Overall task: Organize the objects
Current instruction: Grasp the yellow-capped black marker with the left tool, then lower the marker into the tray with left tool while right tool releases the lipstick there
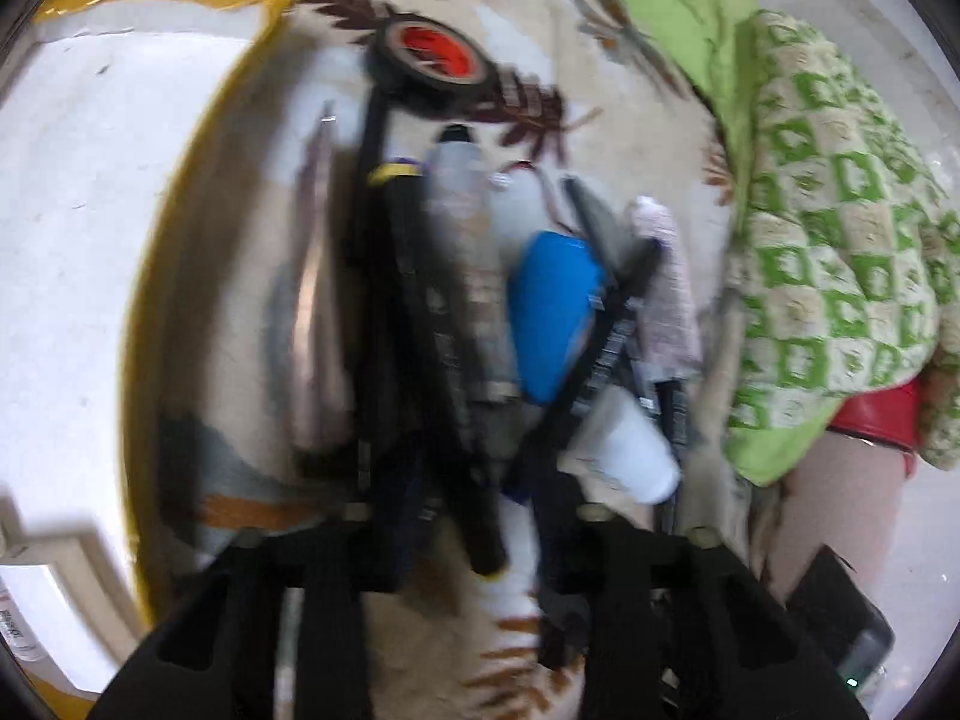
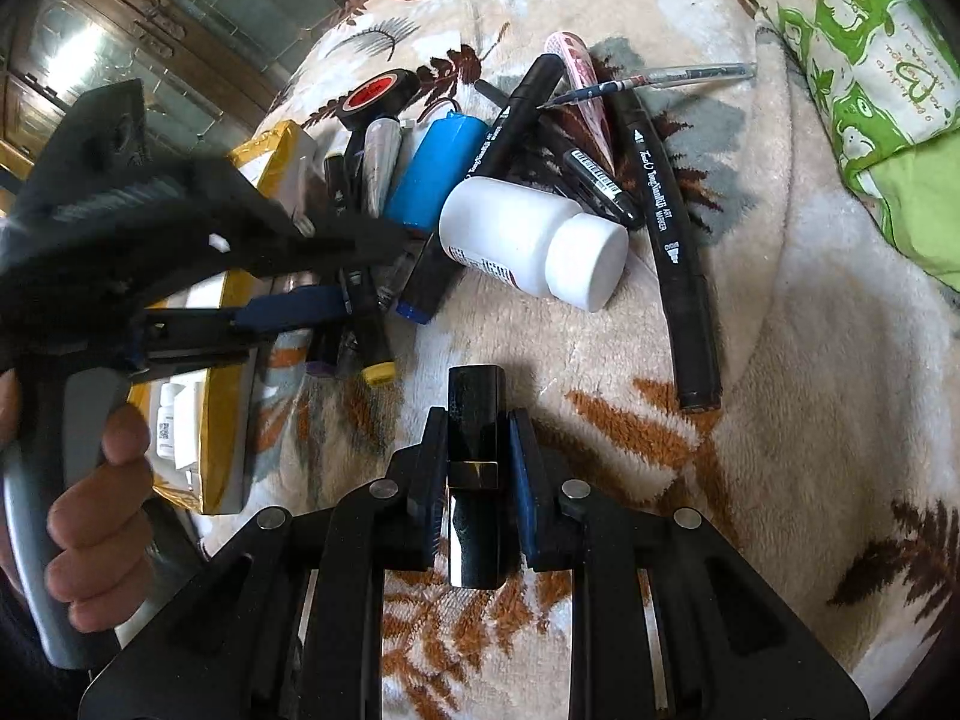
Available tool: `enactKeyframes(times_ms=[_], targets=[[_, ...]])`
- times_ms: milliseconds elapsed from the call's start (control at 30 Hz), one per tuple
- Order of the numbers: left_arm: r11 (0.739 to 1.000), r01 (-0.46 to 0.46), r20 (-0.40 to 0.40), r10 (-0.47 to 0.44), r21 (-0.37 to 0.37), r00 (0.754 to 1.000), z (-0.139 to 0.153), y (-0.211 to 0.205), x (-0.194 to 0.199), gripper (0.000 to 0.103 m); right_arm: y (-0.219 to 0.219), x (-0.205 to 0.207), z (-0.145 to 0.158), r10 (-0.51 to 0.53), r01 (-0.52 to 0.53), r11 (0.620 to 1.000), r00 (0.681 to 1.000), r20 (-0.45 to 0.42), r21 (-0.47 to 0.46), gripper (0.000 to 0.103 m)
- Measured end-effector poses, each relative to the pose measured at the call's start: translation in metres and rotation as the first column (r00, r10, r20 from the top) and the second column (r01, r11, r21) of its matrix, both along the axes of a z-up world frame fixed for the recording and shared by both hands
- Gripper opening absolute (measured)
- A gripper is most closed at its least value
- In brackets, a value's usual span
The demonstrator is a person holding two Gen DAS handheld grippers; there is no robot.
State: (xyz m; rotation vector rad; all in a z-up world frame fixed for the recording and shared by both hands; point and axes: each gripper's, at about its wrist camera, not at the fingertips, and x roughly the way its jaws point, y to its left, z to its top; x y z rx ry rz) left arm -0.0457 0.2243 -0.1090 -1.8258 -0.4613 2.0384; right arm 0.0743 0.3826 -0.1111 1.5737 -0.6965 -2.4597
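Pinching a glossy black tube with a gold band (image 2: 474,480), the right gripper (image 2: 477,462) has both fingers pressed against its sides, so the tube sticks straight out ahead of the tool over the leaf-print fleece blanket (image 2: 810,360). Just ahead of it lies the pile: a white pill bottle (image 2: 528,240) on its side, a blue cylinder (image 2: 435,174) behind it, a long black marker (image 2: 666,222) off to the right, and a roll of black tape with a red core (image 2: 378,97) at the far end. The left gripper (image 2: 354,276) reaches into the pile from the left and is clamped on a yellow-capped marker (image 2: 366,318). Its own camera is badly blurred, but shows that marker (image 1: 414,312) between the fingers, the blue cylinder (image 1: 555,312) right of it, the tape (image 1: 435,57) beyond. A yellow-rimmed box (image 2: 231,372) sits left of the pile.
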Motion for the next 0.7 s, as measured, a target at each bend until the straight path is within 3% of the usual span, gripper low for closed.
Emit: enactKeyframes(times_ms=[167,367,433,567,700], targets=[[0.999,-0.006,0.011,0.005,0.048,1.0,-0.004,-0.015,0.001,0.015,0.0,0.0,0.0,-0.002,0.002,1.0,1.0,0.004,-0.003,0.019],[0.996,0.074,-0.159,-0.08,-0.043,0.984,0.037,-0.037,0.034,0.015,-0.003,0.004,0.011,0.005,-0.005,1.0,1.0,-0.019,-0.009,0.019],[0.994,0.061,-0.227,-0.081,-0.094,0.971,0.057,-0.048,0.045,0.015,-0.006,0.003,0.017,0.003,-0.004,1.0,0.999,-0.033,-0.03,0.019],[0.995,0.022,-0.292,-0.05,-0.096,0.955,0.09,-0.075,0.058,0.015,-0.022,-0.001,0.037,0.025,-0.028,0.998,0.998,-0.066,-0.051,0.019],[0.988,-0.01,-0.364,-0.048,-0.156,0.93,0.116,-0.09,0.066,0.015,-0.048,-0.007,0.064,0.067,-0.075,0.995,0.992,-0.11,-0.068,0.019]])
